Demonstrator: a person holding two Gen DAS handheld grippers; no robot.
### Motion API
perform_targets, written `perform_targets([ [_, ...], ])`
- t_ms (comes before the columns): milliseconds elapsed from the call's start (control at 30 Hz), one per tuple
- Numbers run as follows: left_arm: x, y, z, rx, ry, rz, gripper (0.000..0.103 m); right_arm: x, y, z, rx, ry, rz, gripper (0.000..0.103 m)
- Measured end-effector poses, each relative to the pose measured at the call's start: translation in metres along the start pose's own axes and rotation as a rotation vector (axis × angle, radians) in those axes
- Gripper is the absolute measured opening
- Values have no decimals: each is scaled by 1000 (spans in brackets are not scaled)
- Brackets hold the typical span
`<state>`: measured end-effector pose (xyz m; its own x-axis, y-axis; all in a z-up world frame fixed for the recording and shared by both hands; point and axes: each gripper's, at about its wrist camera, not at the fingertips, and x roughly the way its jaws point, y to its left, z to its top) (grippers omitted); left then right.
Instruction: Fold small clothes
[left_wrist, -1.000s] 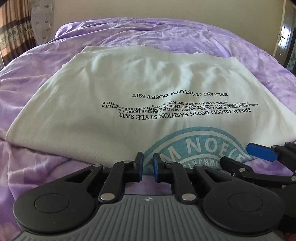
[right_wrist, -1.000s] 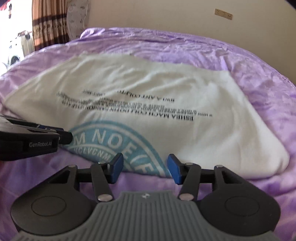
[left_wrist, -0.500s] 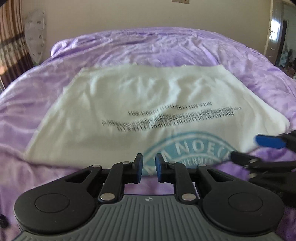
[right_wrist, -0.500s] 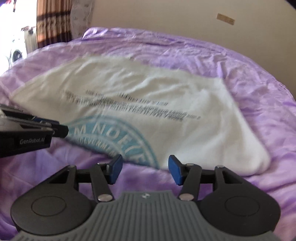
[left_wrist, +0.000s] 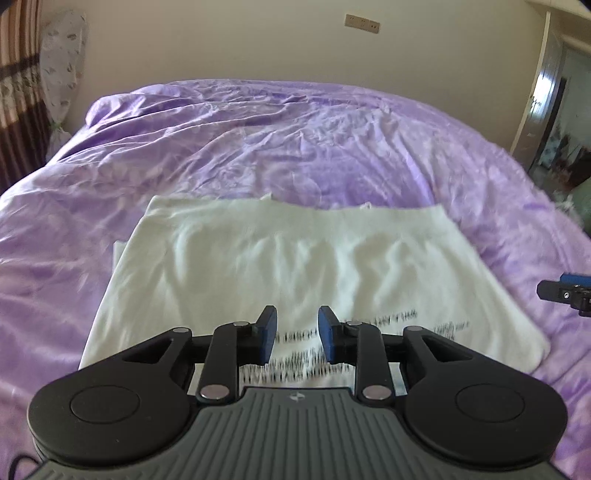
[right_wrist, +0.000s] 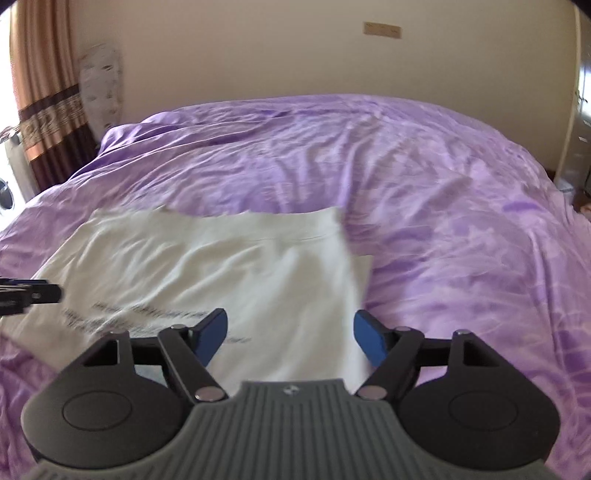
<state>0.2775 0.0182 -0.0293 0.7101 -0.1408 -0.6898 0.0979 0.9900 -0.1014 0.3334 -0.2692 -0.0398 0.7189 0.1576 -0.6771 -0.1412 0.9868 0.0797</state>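
A white T-shirt (left_wrist: 295, 266) with black lettering lies folded into a flat rectangle on the purple bed; it also shows in the right wrist view (right_wrist: 229, 280). My left gripper (left_wrist: 297, 334) hovers above the shirt's near part, its blue pads a small gap apart and empty. My right gripper (right_wrist: 290, 334) is wide open and empty above the shirt's near right edge. The right gripper's tip (left_wrist: 565, 291) shows at the far right of the left wrist view. The left gripper's tip (right_wrist: 29, 293) shows at the left edge of the right wrist view.
The purple bedspread (left_wrist: 314, 140) is wrinkled and stretches to a beige wall (left_wrist: 258, 40). Striped curtains (right_wrist: 44, 92) hang at the left. A doorway (left_wrist: 557, 122) stands at the right.
Both grippers have risen and pulled back from the shirt, so more bed and wall show. The left jaws opened a little. The right jaws opened wider.
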Motion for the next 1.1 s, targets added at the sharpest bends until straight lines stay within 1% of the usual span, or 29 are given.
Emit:
perform_targets([
  [67, 9, 9, 9, -16, 8, -26, 32, 12, -26, 8, 57, 25, 15, 73],
  [133, 20, 17, 16, -32, 19, -32, 32, 27, -55, 12, 168, 51, 58, 73],
  [233, 38, 27, 22, -46, 37, -42, 32, 53, -101, 10, 385, 81, 170, 71],
  [267, 45, 30, 23, -52, 45, -46, 32, 64, -112, 9, 436, 97, 198, 69],
  [333, 60, 35, 25, -61, 63, -50, 32, 86, -125, 4, 494, 133, 238, 68],
  [400, 71, 38, 26, -64, 77, -47, 32, 106, -128, -1, 526, 166, 261, 63],
  [533, 93, 42, 27, -58, 104, -46, 32, 139, -131, -5, 553, 206, 305, 58],
  [600, 101, 42, 27, -48, 117, -49, 32, 151, -132, -6, 562, 218, 321, 51],
  [700, 108, 40, 28, -25, 122, -40, 32, 168, -134, -8, 580, 233, 347, 44],
  [733, 110, 39, 28, -17, 124, -35, 32, 174, -134, -9, 588, 236, 358, 43],
  [767, 112, 39, 28, -12, 125, -30, 32, 179, -135, -11, 597, 237, 369, 39],
  [800, 113, 39, 29, -9, 125, -27, 32, 183, -135, -12, 608, 237, 378, 31],
  [833, 114, 39, 29, -9, 128, -24, 32, 186, -137, -13, 620, 237, 387, 29],
  [900, 116, 37, 30, -5, 139, -9, 32, 191, -139, -16, 645, 236, 400, 19],
  [933, 117, 36, 31, 1, 144, 3, 32, 193, -139, -17, 654, 234, 407, 17],
  [1000, 117, 36, 31, 8, 153, 4, 32, 193, -138, -17, 645, 229, 415, 10],
  [1100, 116, 34, 31, 18, 164, 12, 32, 188, -134, -15, 618, 215, 412, 8],
])
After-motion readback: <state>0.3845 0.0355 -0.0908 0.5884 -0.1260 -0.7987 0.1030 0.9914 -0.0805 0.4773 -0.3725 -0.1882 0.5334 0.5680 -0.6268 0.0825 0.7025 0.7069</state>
